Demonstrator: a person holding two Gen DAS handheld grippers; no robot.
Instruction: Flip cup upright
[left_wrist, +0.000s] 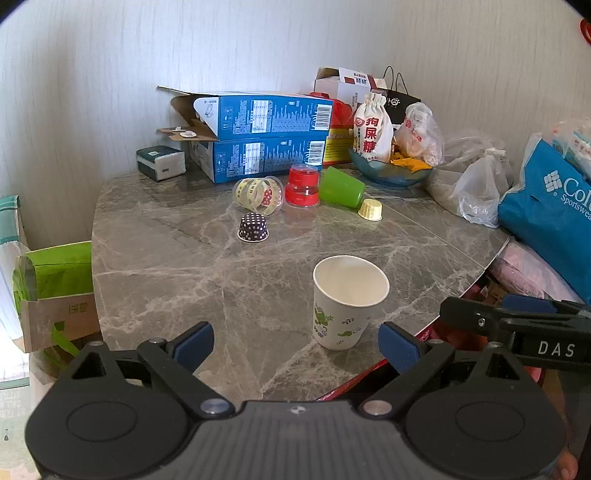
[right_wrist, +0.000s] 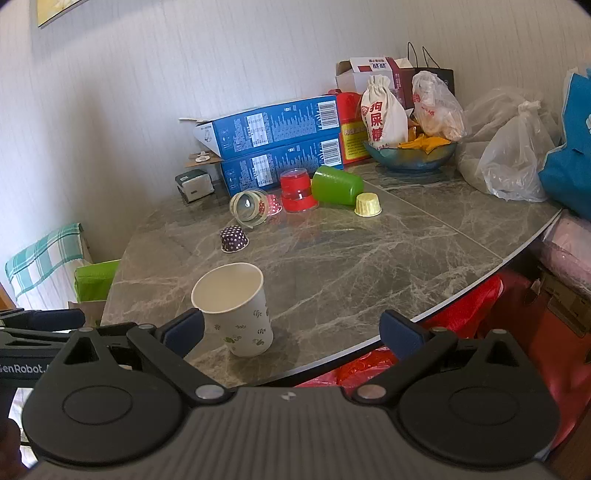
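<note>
Paper cup (left_wrist: 345, 304) standing mouth up on the table (left_wrist: 184, 258), near the front edge, base down, empty inside. Looks like the flip step finished for this one, going by its posture alone.

Left claw (left_wrist: 295, 345) spread wide, gripping nothing, just short of the cup, which sits in the gap between its blue pads (left_wrist: 194, 345) without touching either. Right claw (right_wrist: 293, 330) likewise released and empty; cup (right_wrist: 236, 308) just beside its left pad (right_wrist: 184, 328), possibly grazing it, hard to tell. Most of the right claw's gap hangs over the table edge.

Farther back, well apart from both claws: green cup (left_wrist: 341, 186) lying on its side, clear cup (left_wrist: 258, 194) also on its side with a small dotted liner inside, red cup (left_wrist: 302, 186) seemingly mouth down, dotted liner (left_wrist: 253, 228) and yellow liner (left_wrist: 370, 209) mouth down.

Likely stage: between cups, or done if only the paper cup counts. If another follows, next move probably calls for a long reach past the paper cup without knocking it, wrist turned to pinch a lying cup across its wall, then a lift and a rotation to set the base down. Green cup seems the easiest pick, with a wide body and free sides, though round and apt to roll away under a light touch.
</note>
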